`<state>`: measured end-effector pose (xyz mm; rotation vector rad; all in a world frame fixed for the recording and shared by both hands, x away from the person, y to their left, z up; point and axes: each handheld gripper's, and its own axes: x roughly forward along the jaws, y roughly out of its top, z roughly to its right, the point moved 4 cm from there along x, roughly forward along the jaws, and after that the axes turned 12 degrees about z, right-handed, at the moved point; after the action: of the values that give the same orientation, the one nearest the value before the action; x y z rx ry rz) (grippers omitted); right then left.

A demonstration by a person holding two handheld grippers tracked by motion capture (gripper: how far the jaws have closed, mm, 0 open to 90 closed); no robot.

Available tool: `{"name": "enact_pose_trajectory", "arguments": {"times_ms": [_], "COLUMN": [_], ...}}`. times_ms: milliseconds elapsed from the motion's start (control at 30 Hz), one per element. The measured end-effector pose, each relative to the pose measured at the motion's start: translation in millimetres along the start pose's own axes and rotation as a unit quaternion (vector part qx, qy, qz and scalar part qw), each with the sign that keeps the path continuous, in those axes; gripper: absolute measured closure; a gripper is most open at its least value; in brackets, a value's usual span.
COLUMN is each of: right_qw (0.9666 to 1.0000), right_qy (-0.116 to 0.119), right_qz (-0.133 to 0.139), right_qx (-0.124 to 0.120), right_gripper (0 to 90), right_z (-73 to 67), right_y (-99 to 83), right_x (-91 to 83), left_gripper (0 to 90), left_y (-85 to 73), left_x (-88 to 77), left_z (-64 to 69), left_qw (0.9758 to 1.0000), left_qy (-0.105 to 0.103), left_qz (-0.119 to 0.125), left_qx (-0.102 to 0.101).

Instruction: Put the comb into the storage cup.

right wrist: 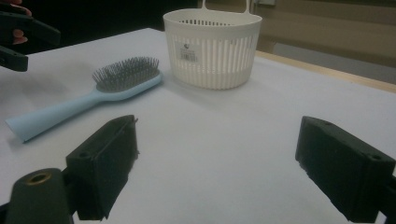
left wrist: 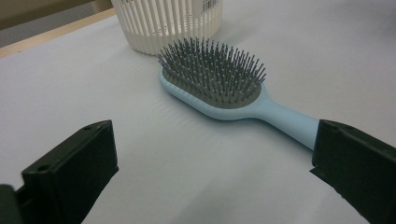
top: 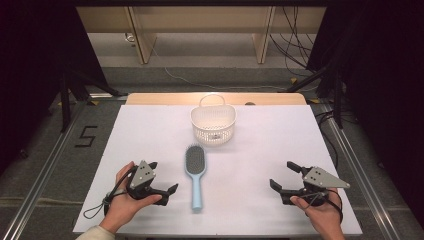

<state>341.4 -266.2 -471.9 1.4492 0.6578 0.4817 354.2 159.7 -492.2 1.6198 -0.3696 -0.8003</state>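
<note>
**Hairbrush waits between two open grippers**

Nearest the high camera, the person's hands rest at the table's [top: 150,130] front edge. The left gripper [top: 167,192], jaws wide apart and empty, sits just beside the handle of the light-blue hairbrush [top: 195,172], which lies bristles up at mid-table, its head toward the white basket [top: 213,125]. The right gripper [top: 282,177], jaws likewise apart, is well off to the side. Probably a pick-up comes next: straddling the narrow handle squarely, clear of the bristles, should keep the brush from twisting.
</note>
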Motion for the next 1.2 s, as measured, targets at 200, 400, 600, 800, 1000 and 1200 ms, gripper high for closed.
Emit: {"name": "enact_pose_trajectory", "arguments": {"times_ms": [200, 400, 600, 800, 1000, 1200], "right_qw": [1.0000, 1.0000, 1.0000, 1.0000, 1.0000, 1.0000], "right_qy": [-0.002, -0.002, -0.004, -0.002, -0.002, -0.003], "right_qz": [0.001, -0.003, -0.003, -0.005, -0.007, -0.008], "right_qx": [0.000, -0.002, -0.002, 0.000, 0.001, 0.001], "right_gripper": [13.4, 13.4, 13.4, 13.4, 13.4, 13.5], "right_z": [-0.5, -0.2, 0.2, -0.2, 0.4, 0.7], "right_y": [0.1, -0.4, -0.7, -1.8, -2.3, -2.7], "right_x": [-0.3, 1.1, 1.6, 2.6, 2.8, 2.7], "left_gripper": [2.2, 53.9, 89.7, 89.9, 89.9, 89.9], "left_y": [2.0, 19.1, 23.6, 22.1, 13.5, 9.7], "left_x": [1.2, 5.2, 19.7, 40.3, 56.9, 63.3], "left_z": [3.7, 17.2, 49.3, 67.7, 80.7, 90.0], "left_qw": [0.9999, 0.9994, 0.9968, 0.9924, 0.9854, 0.9805], "left_qy": [-0.009, -0.025, -0.068, -0.083, -0.091, -0.096], "left_qz": [0.003, 0.022, -0.042, -0.090, -0.144, -0.171], "left_qx": [0.004, 0.006, -0.003, -0.014, -0.006, 0.000]}}
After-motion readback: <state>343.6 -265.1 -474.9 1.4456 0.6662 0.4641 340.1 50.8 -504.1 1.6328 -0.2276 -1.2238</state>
